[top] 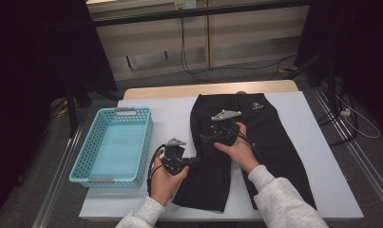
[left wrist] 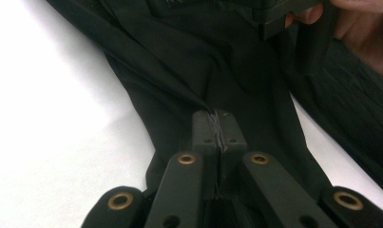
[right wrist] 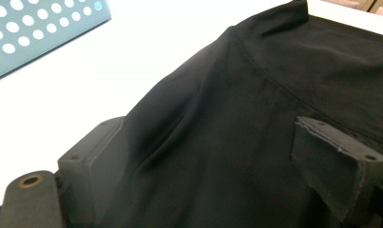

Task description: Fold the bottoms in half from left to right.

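One container, a light-blue perforated basket [top: 114, 145], sits on the tabletop [top: 312, 156] left of the black shorts [top: 260, 137]; nothing lies inside it. A small white logo [top: 256, 107] near the shorts' waistband is unreadable. The left hand-held gripper [left wrist: 219, 130] pinches the shorts' fabric; the right hand-held gripper [right wrist: 217, 156] straddles fabric, jaws spread.

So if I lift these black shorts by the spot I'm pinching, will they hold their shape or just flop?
Probably flop: the black shorts lie flat and already crease and fold near the left gripper, whose jaws are closed on a thin ridge of cloth. The fabric looks smooth and thin, so it likely weighs little and may slide on the white table. The free leg would likely hang down.
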Motion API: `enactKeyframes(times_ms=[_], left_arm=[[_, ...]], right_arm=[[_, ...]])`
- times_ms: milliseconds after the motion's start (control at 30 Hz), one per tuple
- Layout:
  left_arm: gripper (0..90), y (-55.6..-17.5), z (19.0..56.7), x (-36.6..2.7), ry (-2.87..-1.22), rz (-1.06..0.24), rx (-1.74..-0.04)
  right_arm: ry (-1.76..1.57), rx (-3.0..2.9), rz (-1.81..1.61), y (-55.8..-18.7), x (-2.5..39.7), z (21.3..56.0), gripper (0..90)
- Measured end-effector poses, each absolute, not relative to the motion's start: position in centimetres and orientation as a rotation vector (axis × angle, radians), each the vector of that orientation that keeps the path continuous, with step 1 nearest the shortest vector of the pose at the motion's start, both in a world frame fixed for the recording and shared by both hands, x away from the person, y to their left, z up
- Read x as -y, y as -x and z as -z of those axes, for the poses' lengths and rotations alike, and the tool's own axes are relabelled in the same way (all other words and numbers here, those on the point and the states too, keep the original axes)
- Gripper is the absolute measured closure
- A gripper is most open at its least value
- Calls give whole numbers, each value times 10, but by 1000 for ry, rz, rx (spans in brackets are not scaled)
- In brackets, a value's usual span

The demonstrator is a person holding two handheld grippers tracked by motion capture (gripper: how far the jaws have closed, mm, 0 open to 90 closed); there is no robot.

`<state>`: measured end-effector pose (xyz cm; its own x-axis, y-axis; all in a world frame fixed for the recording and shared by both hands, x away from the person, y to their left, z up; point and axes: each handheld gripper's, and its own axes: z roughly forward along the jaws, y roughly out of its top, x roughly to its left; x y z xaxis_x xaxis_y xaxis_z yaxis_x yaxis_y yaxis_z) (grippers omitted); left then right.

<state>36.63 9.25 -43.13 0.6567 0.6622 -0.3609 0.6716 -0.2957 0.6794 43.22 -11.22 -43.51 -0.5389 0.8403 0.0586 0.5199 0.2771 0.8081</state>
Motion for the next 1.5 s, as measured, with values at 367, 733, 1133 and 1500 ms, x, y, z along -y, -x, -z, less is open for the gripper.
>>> enactKeyframes(times_ms=[367, 733, 1133, 1500], left_arm=[[893, -368, 432, -90, -2005, 13, -1024], [893, -367, 430, -87, -2002, 12, -1004], [893, -366, 426, -85, -1967, 6, -972], [893, -364, 424, -70, -1970, 27, -916]], right_arm=[[-1185, -2207, -1133, -438, 96, 438, 131], [-1213, -2223, -1147, -447, 85, 445, 174], [-1212, -2254, -1134, -454, 92, 449, 782], [-1254, -2187, -1163, -436, 154, 428, 900]])
